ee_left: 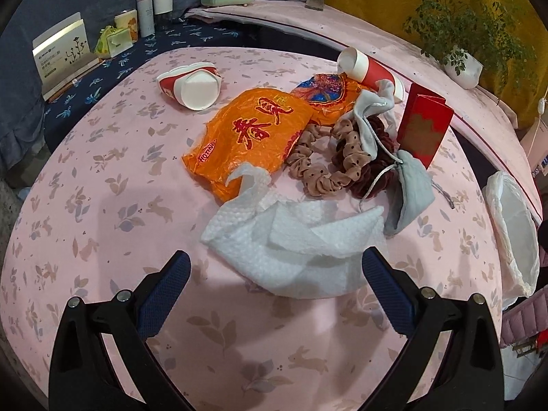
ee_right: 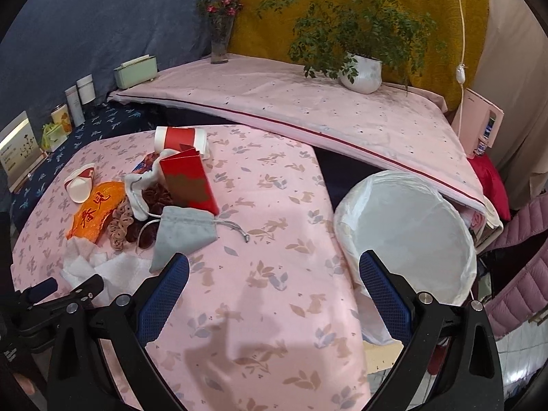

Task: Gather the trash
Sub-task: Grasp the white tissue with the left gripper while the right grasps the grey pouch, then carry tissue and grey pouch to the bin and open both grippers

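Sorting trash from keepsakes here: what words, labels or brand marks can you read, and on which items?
"春" and "风": large red characters on the orange plastic bag.
Small red brand mark at that bag's lower corner: too distorted to read.
White card stand: printed lines too small.
Red box, paper cups: no legible text.

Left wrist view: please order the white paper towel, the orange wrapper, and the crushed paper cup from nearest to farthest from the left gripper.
From the left gripper:
1. white paper towel, right at the fingertips.
2. orange wrapper, behind the towel, centre.
3. crushed paper cup, far left on the pink cloth.
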Demonstrator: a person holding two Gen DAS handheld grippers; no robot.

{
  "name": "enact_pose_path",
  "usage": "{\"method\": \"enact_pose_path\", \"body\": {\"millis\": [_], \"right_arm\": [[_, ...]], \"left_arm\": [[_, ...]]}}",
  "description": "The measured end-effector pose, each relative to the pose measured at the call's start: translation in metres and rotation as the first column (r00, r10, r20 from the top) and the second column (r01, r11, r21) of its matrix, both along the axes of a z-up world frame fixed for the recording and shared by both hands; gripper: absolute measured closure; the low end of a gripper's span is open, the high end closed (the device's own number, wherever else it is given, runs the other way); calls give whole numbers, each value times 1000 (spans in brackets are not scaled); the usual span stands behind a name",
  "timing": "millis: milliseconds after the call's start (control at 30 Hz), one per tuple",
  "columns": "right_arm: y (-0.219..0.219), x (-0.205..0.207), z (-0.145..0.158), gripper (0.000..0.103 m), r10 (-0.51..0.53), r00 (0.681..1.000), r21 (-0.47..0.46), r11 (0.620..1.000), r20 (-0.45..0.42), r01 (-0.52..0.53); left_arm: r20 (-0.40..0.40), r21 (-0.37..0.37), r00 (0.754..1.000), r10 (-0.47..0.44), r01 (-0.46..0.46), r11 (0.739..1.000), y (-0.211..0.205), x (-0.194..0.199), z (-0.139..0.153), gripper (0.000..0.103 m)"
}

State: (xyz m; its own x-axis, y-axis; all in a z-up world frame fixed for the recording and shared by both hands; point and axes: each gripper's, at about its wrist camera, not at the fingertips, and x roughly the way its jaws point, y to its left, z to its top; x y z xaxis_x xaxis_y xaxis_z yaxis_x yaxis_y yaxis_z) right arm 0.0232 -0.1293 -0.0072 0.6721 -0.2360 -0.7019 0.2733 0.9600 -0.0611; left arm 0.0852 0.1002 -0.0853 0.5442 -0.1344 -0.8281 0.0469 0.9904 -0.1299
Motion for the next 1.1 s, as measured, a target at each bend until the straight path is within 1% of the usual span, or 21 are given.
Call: {"method": "enact_pose_path", "body": {"millis": [133, 200, 267, 333, 400, 433, 467, 500, 600, 667, 767, 833, 900, 967, 1000, 1033, 1100], "right_arm": [[17, 22, -10, 11, 51, 999, 14, 999, -13, -50], [25, 33, -16, 13, 73, 997, 14, 997, -24, -72], [31, 42, -22, 15, 90, 995, 18, 996, -37, -89], [36, 52, -29, 21, 105, 993, 35, 994, -56, -103], [41, 61, -37, 24, 122, 989, 64, 991, -78, -118], [43, 65, -41, 26, 129, 988, 76, 990, -87, -122], [46, 69, -44, 28, 137, 986, 86, 988, -96, -129], [49, 73, -48, 30, 148, 983, 96, 986, -105, -138], [56, 84, -60, 38, 166, 977, 104, 983, -134, -153], [60, 90, -67, 41, 175, 973, 115, 981, -149, -159], [64, 97, -78, 50, 184, 967, 124, 979, -175, -163], [67, 101, -86, 60, 189, 961, 116, 979, -200, -168], [66, 102, -90, 64, 191, 959, 108, 979, -207, -172], [63, 99, -89, 72, 199, 960, 120, 977, -199, -178], [61, 98, -88, 83, 202, 959, 128, 975, -198, -179], [58, 97, -86, 89, 200, 960, 130, 976, -196, -177], [53, 93, -80, 90, 195, 964, 135, 976, -179, -173]], "left_arm": [[-44, -83, 999, 0, -4, 997, 0, 12, -11, 8], [-62, -94, 998, -16, 10, 995, -3, 17, -17, 25], [-76, -99, 996, -41, 33, 995, -6, 19, -20, 35], [-66, -107, 996, -55, 48, 993, -6, 19, -18, 49], [-83, -132, 994, -74, 63, 989, -5, 20, -17, 67], [-88, -141, 993, -75, 62, 988, -4, 21, -17, 72], [-94, -150, 992, -78, 63, 987, -3, 21, -17, 79], [-98, -156, 992, -79, 63, 986, -1, 21, -16, 83], [-96, -163, 993, -73, 57, 985, 2, 19, -12, 88], [-88, -156, 994, -70, 55, 986, 5, 17, -8, 88], [-79, -143, 994, -69, 57, 988, 6, 17, -4, 88], [-75, -131, 995, -70, 60, 990, 5, 17, -1, 88], [-64, -115, 995, -74, 66, 991, 3, 16, 3, 88], [-55, -103, 996, -77, 71, 992, 2, 14, 7, 88], [-52, -100, 995, -80, 74, 992, 1, 14, 9, 88], [-50, -99, 995, -81, 76, 992, 0, 14, 10, 88], [-40, -93, 995, -87, 83, 992, -3, 13, 15, 88]]}}
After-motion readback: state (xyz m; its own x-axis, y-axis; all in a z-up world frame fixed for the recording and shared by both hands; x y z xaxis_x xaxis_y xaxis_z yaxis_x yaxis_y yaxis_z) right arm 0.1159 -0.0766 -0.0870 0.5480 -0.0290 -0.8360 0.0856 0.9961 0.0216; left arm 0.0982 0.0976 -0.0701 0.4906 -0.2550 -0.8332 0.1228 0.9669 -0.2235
